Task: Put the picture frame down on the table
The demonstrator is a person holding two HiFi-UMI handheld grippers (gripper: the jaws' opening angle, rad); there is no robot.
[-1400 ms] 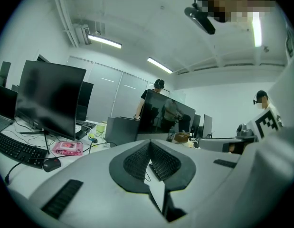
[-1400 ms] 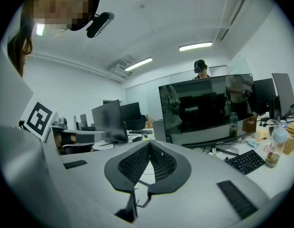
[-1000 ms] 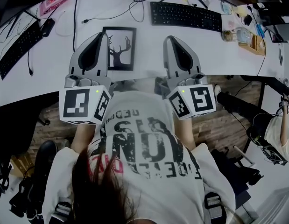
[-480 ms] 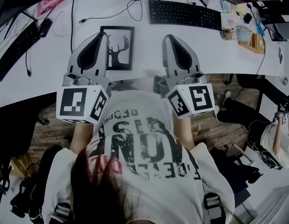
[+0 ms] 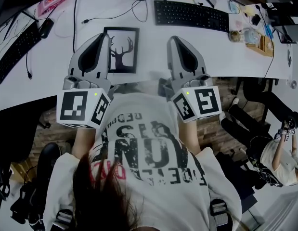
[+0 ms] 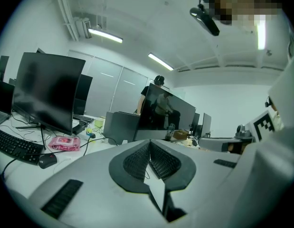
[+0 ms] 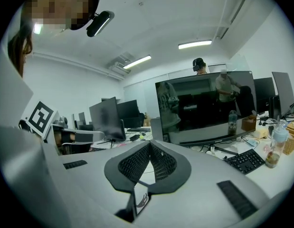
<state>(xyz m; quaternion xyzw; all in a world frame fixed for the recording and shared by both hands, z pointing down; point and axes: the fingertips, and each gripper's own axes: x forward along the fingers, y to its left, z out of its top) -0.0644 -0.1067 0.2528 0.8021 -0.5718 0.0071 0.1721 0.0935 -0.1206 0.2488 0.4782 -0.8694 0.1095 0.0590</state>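
Picture frame, left gripper, right gripper — all unmoved.

Held side by side, well apart, both aimed forward and slightly nose-down. On left gripper, jaws together, nothing between. On right gripper, jaws together, nothing between. Marker cubes at rear, close against torso. Forearms tucked in beneath cubes, mostly hidden.
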